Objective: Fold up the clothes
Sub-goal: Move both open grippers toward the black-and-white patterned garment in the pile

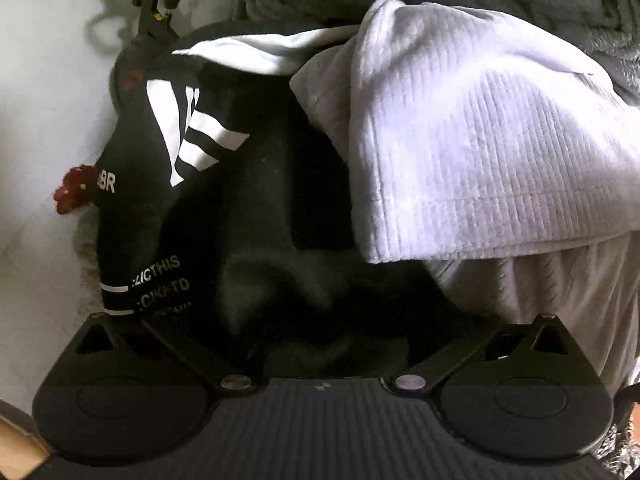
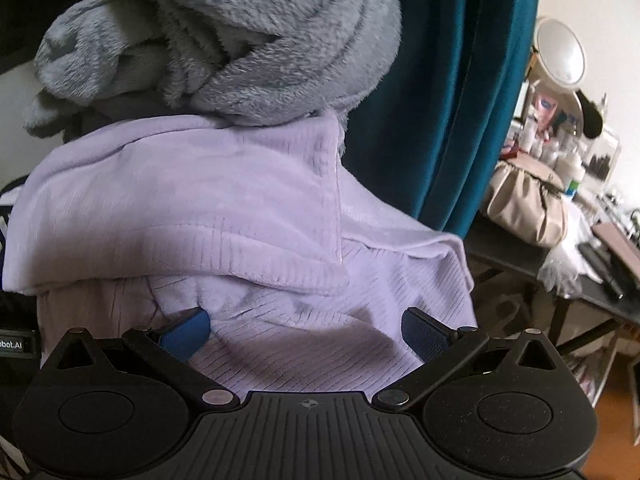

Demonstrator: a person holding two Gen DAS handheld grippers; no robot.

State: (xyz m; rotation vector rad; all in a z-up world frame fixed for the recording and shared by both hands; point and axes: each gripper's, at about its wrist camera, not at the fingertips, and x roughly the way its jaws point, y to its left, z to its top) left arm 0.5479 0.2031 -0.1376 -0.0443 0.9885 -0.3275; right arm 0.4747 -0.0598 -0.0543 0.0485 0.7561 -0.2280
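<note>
The clothes sit in one heap on the white table [image 1: 36,92]: a black top [image 1: 256,216] with white stripes and lettering, a lilac ribbed top [image 2: 200,208] draped half over it, and a grey fleece [image 2: 248,32] bunched on the lilac one's far edge. None of them lies flat or squarely folded that I can see.

My worry is layers. The lilac top is doubled over on itself, so a bite here could take two plies, or only the upper flap, and a lift would drag the fleece along or tip it off the heap. On the other side, black on black hides the seams, so I could snag the wrong edge of the black top and pull the lilac one with it.

My right claw [image 2: 304,330] is wide open, its blue pads [image 2: 186,330] resting on or just above the lilac cloth, gripping nothing. The left claw's [image 1: 320,340] arms splay wide over the black top, but its fingertips are lost against the dark cloth; I judge it open, holding nothing I can make out
</note>
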